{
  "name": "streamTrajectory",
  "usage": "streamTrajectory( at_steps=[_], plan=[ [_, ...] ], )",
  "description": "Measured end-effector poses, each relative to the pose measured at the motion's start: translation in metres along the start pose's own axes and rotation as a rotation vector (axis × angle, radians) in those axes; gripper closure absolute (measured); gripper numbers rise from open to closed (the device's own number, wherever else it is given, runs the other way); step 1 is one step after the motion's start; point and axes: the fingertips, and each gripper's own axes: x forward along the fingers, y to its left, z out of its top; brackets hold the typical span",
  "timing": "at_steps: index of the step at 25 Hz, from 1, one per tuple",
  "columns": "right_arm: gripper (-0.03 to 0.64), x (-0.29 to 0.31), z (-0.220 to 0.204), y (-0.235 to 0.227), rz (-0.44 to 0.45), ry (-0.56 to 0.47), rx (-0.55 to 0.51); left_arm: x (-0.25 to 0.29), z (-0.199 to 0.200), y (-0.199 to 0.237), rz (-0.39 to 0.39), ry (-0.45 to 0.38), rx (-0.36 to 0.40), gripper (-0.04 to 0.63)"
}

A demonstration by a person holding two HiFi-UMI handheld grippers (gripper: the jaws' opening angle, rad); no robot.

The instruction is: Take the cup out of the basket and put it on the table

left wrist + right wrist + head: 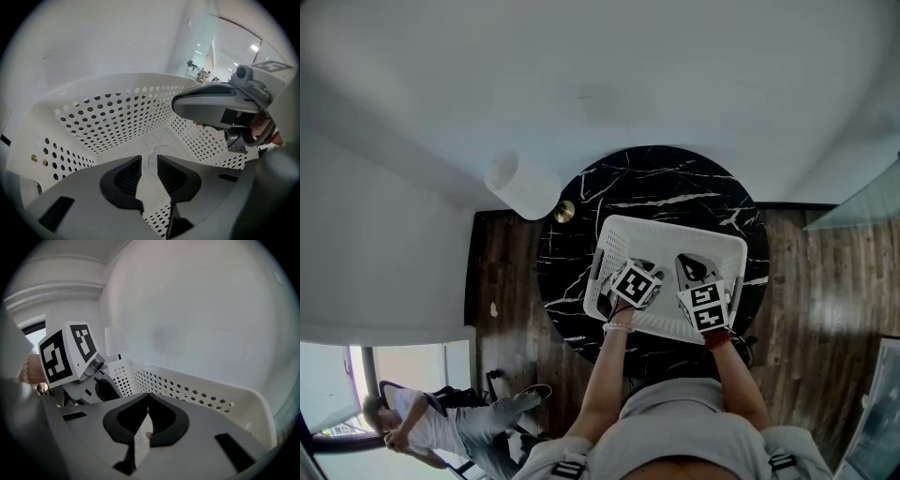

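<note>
Cup (152, 153), clear, low centre in the basket (117, 117), pinched between the left gripper's (149, 159) narrowly parted fingers. Right gripper (148, 398) fingers are closed together, empty.

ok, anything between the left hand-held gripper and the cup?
Nothing. Left gripper view: the left hand-held gripper pinches the clear cup by its wall, inside the basket.

White walls (581, 75), dark wood floor (502, 281), round black marble table (656, 178), white cylinder (522, 185) beside it

The clear cup (152, 161) (hard to see) sits inside the white perforated basket (675, 228). The basket rests on the round black marble table (656, 178).
</note>
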Motion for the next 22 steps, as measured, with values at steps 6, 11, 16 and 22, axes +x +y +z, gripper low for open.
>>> streamTrajectory(
  at_steps=[6, 11, 16, 22],
  plan=[
    [0.609, 0.005, -0.004, 0.000, 0.002, 0.005, -0.011, 0.008, -0.004, -0.006, -0.036, 0.038, 0.011, 0.503],
    [0.608, 0.005, -0.005, 0.002, 0.014, 0.027, 0.009, 0.017, -0.005, -0.002, -0.028, 0.054, 0.016, 0.503],
    [0.609, 0.009, -0.009, -0.001, 0.011, 0.033, 0.001, 0.027, -0.009, 0.000, -0.032, 0.074, 0.011, 0.504],
    [0.609, 0.011, -0.012, 0.002, 0.026, 0.051, 0.011, 0.029, -0.015, 0.005, -0.011, 0.102, -0.014, 0.505]
  ],
)
